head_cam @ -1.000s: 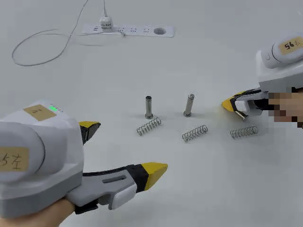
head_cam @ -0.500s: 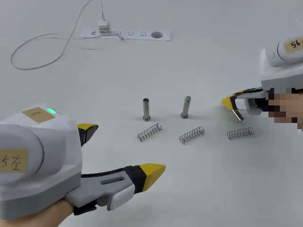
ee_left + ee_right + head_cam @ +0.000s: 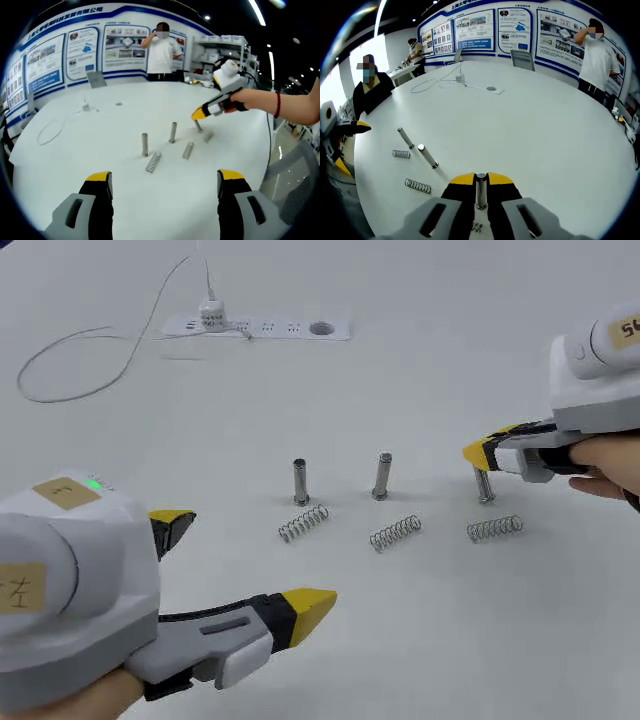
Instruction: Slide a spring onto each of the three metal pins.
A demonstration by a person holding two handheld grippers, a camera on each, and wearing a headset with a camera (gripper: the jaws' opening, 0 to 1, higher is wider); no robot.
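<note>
— Steel first, in the head view: where do the pins stand?

— Three short upright steel pins stand in a row across the white tabletop (image 3: 430,640): left pin (image 3: 300,481), middle pin (image 3: 382,475), and right pin (image 3: 484,486) towards three o'clock. A coiled wire spring lies flat just at six o'clock of each: left spring (image 3: 303,523), middle spring (image 3: 395,532), right spring (image 3: 494,528).

— And the grippers?

— The grey, yellow-tipped right gripper (image 3: 478,455) reaches in from three o'clock, with its jaws pinching the right pin's top. The matching left gripper (image 3: 245,560) sits at seven o'clock, jaws spread wide.

— The left gripper view?

— Its own jaws gape at six o'clock. Pins and springs lie near centre, with the right gripper (image 3: 210,107) at three o'clock.

— The right gripper view?

— At six o'clock the yellow tips are closed around the right pin (image 3: 480,192). The middle pin (image 3: 428,156) and left pin (image 3: 405,137) lie towards eight o'clock.
</note>
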